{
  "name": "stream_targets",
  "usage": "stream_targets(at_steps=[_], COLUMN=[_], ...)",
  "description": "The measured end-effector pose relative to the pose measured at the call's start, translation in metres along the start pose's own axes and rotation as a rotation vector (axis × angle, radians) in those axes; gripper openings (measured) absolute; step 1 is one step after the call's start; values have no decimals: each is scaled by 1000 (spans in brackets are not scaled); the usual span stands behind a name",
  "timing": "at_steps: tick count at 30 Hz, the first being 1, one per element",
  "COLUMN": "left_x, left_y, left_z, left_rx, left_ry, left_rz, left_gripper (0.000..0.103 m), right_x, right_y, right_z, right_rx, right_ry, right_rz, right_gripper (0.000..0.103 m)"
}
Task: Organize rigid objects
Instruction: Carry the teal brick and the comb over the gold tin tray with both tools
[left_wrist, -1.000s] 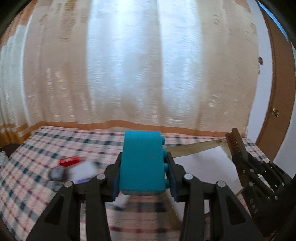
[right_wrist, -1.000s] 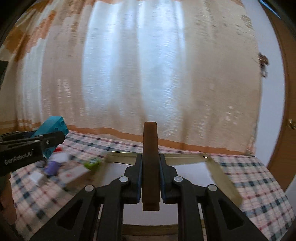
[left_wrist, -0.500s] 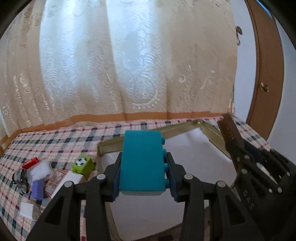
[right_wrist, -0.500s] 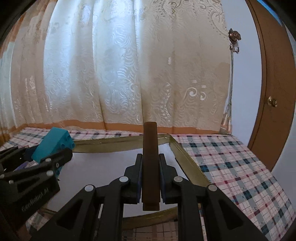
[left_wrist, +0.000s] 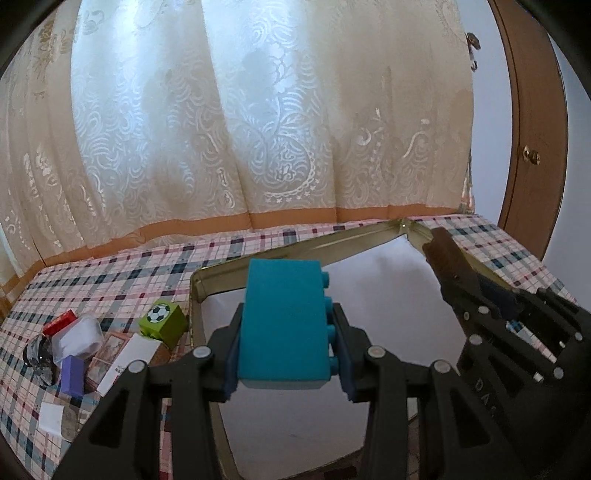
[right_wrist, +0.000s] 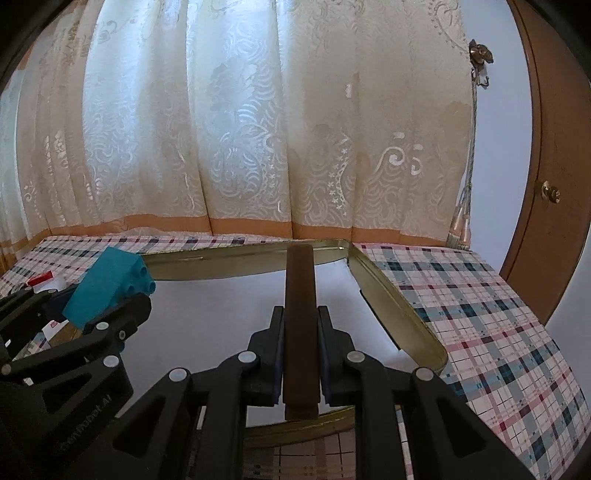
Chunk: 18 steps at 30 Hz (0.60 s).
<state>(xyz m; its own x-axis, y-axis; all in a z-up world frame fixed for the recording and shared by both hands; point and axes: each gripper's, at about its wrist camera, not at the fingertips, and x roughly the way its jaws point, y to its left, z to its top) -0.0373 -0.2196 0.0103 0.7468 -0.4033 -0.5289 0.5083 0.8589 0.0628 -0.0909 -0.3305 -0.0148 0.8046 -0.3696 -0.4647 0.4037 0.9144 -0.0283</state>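
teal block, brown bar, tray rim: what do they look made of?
Teal block: likely moulded plastic, matte, with round studs on one side. Brown bar: possibly wood or dark plastic, dull and even; can't tell which. Tray: looks like thin metal, gold-toned, glossy reflective rim; white floor may be paper or paint.

Tray: near rim hidden behind both grippers' fingers. Brown bar: lower end cut off behind fingers. Small clutter at counter's left: labels unreadable, partly overlapping; dark object at edge unidentifiable.
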Motion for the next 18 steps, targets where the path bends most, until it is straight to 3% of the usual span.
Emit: stream_targets(at_steps=[18], left_x=[24], left_y=[2], left_z=[-8], left_rx=[30], left_ry=[69], left_rz=[36], left_gripper=[41], right_x=[9], right_y=[0], right_z=[0], right_rx=[6], right_ry=[48], right_rz=[61], right_gripper=[18])
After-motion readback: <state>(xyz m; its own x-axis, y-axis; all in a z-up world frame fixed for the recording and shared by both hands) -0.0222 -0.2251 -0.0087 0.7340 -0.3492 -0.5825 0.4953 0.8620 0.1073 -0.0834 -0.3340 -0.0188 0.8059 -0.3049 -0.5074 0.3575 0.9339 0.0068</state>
